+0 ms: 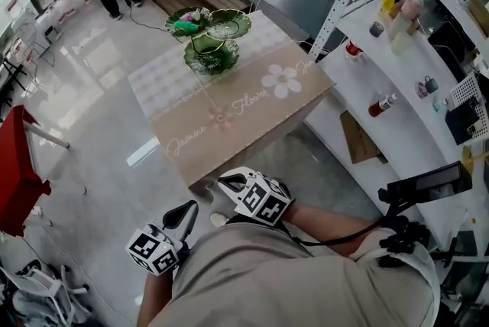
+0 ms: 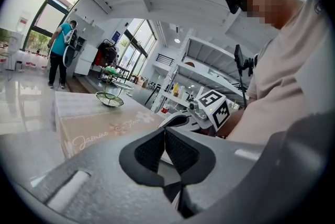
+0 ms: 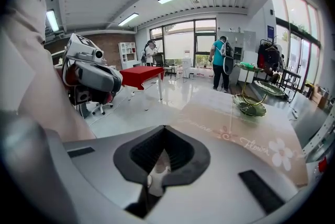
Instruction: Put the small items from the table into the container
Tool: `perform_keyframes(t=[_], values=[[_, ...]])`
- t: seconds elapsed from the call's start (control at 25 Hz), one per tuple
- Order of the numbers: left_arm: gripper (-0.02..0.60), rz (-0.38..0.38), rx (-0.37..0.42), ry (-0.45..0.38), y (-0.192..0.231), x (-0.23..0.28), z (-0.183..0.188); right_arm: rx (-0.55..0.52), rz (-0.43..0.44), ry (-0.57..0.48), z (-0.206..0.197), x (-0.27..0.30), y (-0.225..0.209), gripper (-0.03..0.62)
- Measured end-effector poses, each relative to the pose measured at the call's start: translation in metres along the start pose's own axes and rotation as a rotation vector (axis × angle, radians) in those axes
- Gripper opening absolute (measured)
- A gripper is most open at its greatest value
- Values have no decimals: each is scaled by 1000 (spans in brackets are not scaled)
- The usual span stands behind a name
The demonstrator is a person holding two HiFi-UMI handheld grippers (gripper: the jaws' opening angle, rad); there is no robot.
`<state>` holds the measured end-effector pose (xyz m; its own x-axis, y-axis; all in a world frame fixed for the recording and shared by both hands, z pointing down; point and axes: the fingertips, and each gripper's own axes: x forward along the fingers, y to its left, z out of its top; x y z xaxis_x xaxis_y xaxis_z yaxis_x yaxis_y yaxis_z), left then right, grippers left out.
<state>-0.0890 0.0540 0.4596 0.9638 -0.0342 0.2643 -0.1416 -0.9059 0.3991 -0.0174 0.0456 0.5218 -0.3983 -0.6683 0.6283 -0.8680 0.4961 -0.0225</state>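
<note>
The left gripper (image 1: 186,215) is held low against the body, its jaws pressed together on nothing. Just beside it, the right gripper (image 1: 231,182) is likewise closed and empty. Both are seen short of the table (image 1: 229,127), at whose far end a green tiered dish (image 1: 212,43) is stood (a green and pink object (image 1: 186,26) lies in one tier). No loose small items can be made out on the cloth, so little is judged left.
</note>
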Motion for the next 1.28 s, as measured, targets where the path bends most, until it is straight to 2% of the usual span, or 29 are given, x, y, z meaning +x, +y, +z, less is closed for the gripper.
perform_keyframes(t=[0.48,1.28], values=[[9,40,-25,-13,5,-17,-8,-58,30,-2,14,7,15,15],[9,58,-62,-37,26,-35,-8,-107,67,29,28,31,28,14]])
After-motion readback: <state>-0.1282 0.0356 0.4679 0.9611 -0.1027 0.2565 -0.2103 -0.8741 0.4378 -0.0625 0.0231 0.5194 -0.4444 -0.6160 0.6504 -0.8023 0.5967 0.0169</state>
